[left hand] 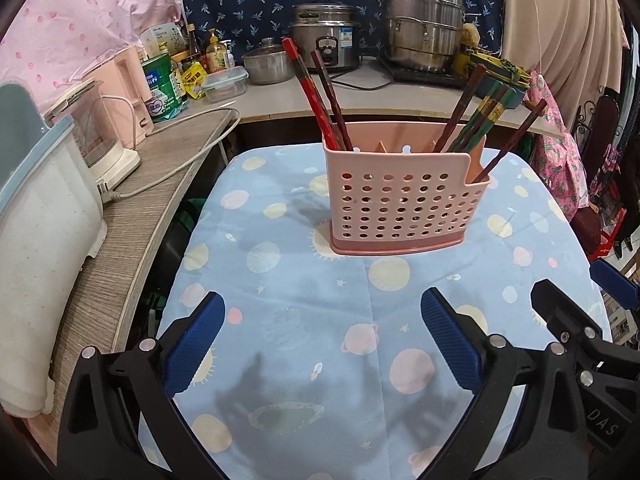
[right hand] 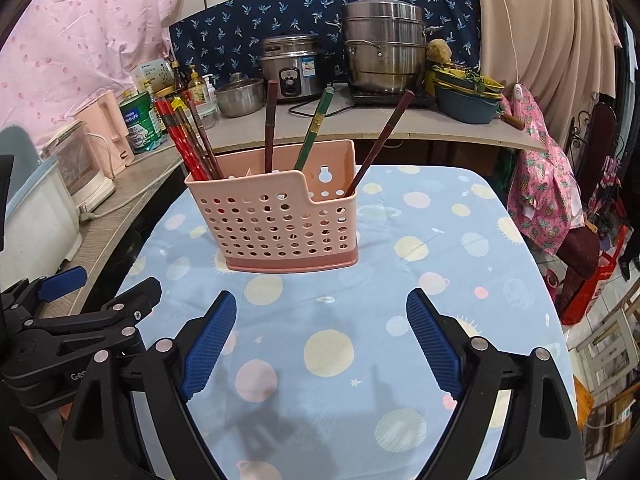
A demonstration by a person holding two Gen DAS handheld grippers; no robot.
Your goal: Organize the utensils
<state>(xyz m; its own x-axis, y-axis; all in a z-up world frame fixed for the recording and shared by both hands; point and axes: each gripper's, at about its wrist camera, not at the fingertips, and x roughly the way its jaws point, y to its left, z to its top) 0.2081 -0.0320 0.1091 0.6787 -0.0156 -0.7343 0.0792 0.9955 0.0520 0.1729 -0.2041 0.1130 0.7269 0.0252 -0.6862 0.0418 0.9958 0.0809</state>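
Note:
A pink perforated utensil holder (left hand: 404, 204) (right hand: 280, 224) stands upright on the table with the blue planet-print cloth (left hand: 304, 320) (right hand: 360, 320). Red and dark chopsticks (left hand: 320, 100) (right hand: 188, 140) lean in its left compartment. Several dark and green chopsticks (left hand: 476, 116) (right hand: 316, 128) lean in the middle and right compartments. My left gripper (left hand: 322, 320) is open and empty, short of the holder. My right gripper (right hand: 322, 320) is open and empty, also short of it. The left gripper shows at the left edge of the right wrist view (right hand: 80, 300).
A counter (left hand: 168, 168) runs along the left with a kettle (left hand: 104, 128), cans and bottles. A back counter (right hand: 360, 124) holds a rice cooker (left hand: 326, 44), a small pot (right hand: 240, 98), a steel steamer (right hand: 382, 52) and bowls (right hand: 466, 98). Pink clothing (right hand: 540, 192) hangs at right.

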